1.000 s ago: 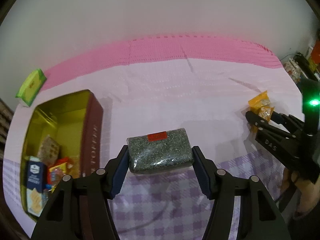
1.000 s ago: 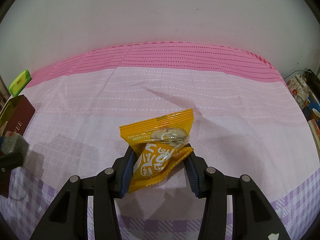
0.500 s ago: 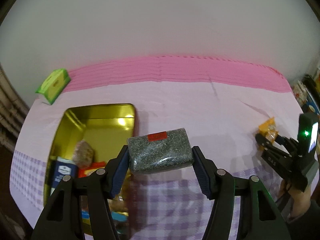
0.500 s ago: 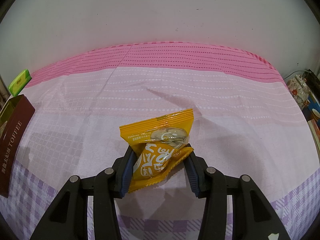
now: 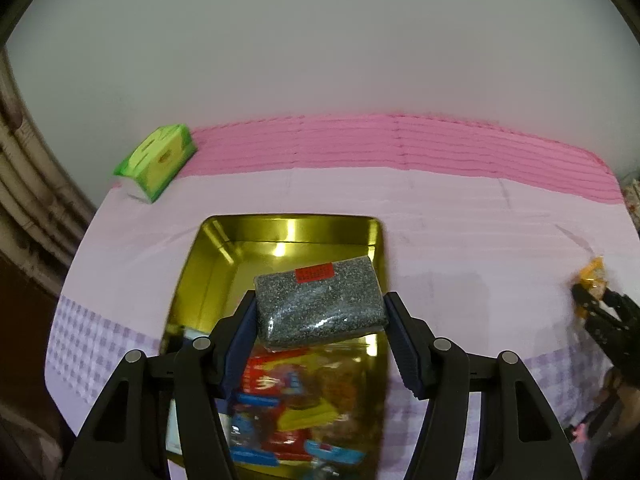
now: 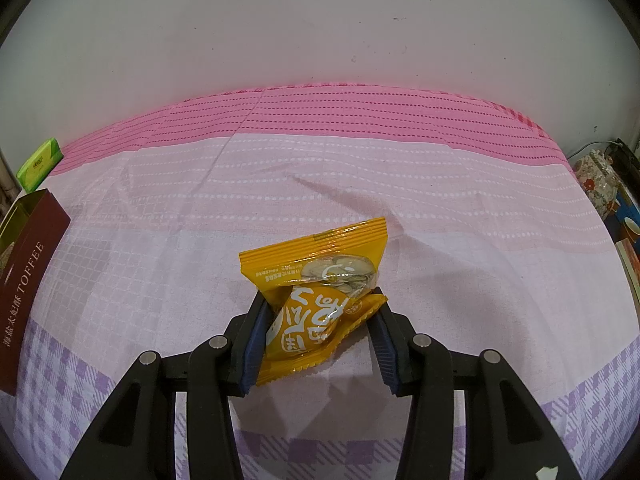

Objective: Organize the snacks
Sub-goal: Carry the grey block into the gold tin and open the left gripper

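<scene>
Left gripper (image 5: 320, 316) clamped wide across the short ends of a grey speckled pack (image 5: 320, 304), hanging over the open gold tin (image 5: 288, 232), roughly centre of frame. Tin's near end at 6 o'clock already crowded with snacks; far end at 12 bare. Pack looks dense, block-like, film-wrapped: probably stiff enough for an end grip, film possibly slick. Right gripper (image 6: 316, 330) closed narrow on a yellow snack pouch (image 6: 316, 300), pinching its lower half just above the cloth (image 6: 360, 184). Pouch light, puffy, crinkly, contents likely crushable; better taken at the sealed edge, gently. Green box (image 5: 158, 162) at 10 o'clock, well apart.
</scene>
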`<state>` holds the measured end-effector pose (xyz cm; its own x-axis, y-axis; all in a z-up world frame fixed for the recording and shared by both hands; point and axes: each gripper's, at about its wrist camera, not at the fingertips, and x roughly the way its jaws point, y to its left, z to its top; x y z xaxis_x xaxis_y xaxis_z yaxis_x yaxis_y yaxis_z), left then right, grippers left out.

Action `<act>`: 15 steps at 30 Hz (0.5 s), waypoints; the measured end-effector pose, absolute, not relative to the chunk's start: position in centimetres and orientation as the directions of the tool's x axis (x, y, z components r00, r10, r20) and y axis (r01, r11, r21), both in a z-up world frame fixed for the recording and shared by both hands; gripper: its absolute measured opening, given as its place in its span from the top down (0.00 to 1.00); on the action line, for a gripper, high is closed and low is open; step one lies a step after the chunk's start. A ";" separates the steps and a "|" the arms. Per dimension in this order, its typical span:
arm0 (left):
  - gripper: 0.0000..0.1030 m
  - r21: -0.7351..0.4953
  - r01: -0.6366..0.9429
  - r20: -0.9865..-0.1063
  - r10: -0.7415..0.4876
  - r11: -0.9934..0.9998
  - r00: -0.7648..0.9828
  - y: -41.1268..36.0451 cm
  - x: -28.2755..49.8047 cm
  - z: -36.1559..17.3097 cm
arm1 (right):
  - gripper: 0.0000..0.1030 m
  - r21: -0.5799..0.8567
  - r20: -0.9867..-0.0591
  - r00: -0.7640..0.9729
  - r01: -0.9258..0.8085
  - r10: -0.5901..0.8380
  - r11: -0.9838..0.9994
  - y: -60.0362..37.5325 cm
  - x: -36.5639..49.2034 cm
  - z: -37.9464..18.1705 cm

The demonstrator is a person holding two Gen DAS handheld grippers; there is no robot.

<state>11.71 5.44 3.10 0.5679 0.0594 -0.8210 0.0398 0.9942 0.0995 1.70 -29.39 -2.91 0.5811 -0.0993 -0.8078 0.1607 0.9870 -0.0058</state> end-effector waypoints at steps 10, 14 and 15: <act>0.42 0.131 -0.003 -0.841 0.112 0.991 0.529 8.2 12.2 1.1 | 0.57 -0.006 -0.808 0.581 0.160 -0.099 0.987 -29.4 1.7 -2.9; 0.54 0.117 -0.004 -0.848 0.102 0.993 0.521 8.6 12.4 0.7 | 0.57 -0.006 -0.808 0.581 0.160 -0.099 0.987 -29.4 1.7 -2.9; 0.54 0.111 0.004 -0.855 0.094 0.994 0.509 8.7 12.7 0.4 | 0.57 -0.006 -0.808 0.581 0.160 -0.099 0.987 -29.4 1.7 -2.9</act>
